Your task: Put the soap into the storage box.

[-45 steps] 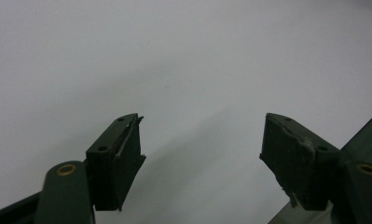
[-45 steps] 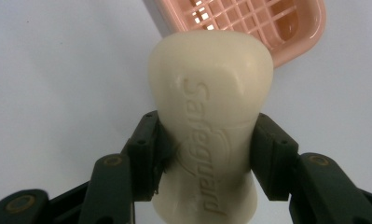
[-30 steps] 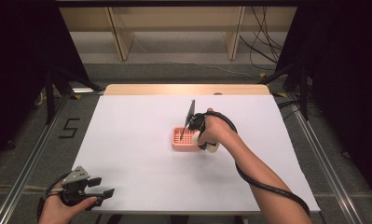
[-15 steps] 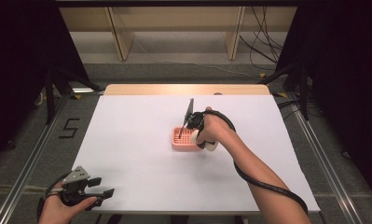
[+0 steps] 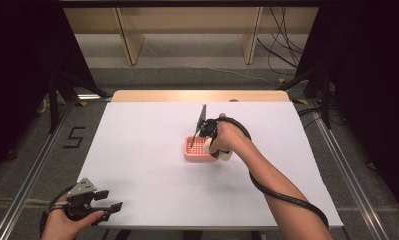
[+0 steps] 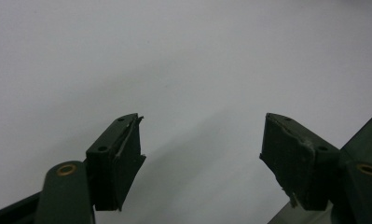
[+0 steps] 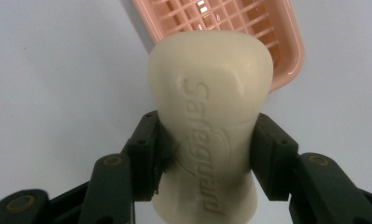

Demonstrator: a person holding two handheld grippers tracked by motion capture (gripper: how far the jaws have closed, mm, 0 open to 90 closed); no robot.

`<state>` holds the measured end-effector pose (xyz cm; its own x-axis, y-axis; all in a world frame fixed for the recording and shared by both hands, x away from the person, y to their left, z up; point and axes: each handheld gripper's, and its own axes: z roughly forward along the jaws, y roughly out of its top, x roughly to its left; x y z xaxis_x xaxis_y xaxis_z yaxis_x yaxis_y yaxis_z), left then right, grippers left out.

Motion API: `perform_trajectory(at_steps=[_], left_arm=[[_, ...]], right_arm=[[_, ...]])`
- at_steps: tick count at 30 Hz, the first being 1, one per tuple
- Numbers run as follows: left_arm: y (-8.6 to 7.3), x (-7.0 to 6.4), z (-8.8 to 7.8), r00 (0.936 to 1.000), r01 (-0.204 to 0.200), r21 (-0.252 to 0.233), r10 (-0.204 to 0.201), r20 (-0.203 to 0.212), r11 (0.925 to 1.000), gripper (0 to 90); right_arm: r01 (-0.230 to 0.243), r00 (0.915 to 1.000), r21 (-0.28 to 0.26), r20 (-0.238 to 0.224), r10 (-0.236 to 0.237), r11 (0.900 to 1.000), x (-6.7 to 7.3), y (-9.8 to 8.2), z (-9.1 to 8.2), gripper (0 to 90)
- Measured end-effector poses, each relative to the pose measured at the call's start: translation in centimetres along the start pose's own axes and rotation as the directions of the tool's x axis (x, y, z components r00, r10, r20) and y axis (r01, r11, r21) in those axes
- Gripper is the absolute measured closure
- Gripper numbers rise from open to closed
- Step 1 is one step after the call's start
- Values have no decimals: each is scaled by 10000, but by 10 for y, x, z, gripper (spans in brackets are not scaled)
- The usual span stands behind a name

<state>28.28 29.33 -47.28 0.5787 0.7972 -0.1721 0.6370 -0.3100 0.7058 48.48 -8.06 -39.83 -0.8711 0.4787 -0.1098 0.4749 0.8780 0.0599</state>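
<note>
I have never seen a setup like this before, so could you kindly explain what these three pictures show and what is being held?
No robot is involved: a person holds a pair of hand tongs in each hand at a white table. The high view looks down from above the person's side. The other two pictures come from small cameras riding on each pair of tongs, looking along their black jaws.

The left tongs rest near the table's front left corner, jaws wide apart with nothing between them, above bare white surface.

The right tongs grip a cream bar of soap stamped "Safeguard", one jaw on each side. Just beyond it lies a pink soap dish with a grid floor, near the table's middle. The soap is held close over the dish's near edge.
</note>
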Motion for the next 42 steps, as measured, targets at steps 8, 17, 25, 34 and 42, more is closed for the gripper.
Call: perform_trajectory(at_steps=[8,17,25,34,42], left_arm=[[0,0,0,10000,5,8,-5,1,10000,278],[0,0,0,10000,94,-58,-94,13,9999,278],[0,0,0,9999,118,-49,-118,-2,9999,278],[0,0,0,10000,66,-55,-65,11,10000,278],[-1,0,0,10000,68,-38,-68,12,10000,278]], right_arm=[[20,9999,82,148,-22,10000,-1,3,-1,505],[85,9998,54,189,-86,9999,-3,7,-1,505],[13,9999,-80,151,-12,10000,-4,10,1,505],[-75,9999,-93,90,76,9999,-6,12,5,505],[237,9996,-248,178,-233,9994,-10,15,7,505]])
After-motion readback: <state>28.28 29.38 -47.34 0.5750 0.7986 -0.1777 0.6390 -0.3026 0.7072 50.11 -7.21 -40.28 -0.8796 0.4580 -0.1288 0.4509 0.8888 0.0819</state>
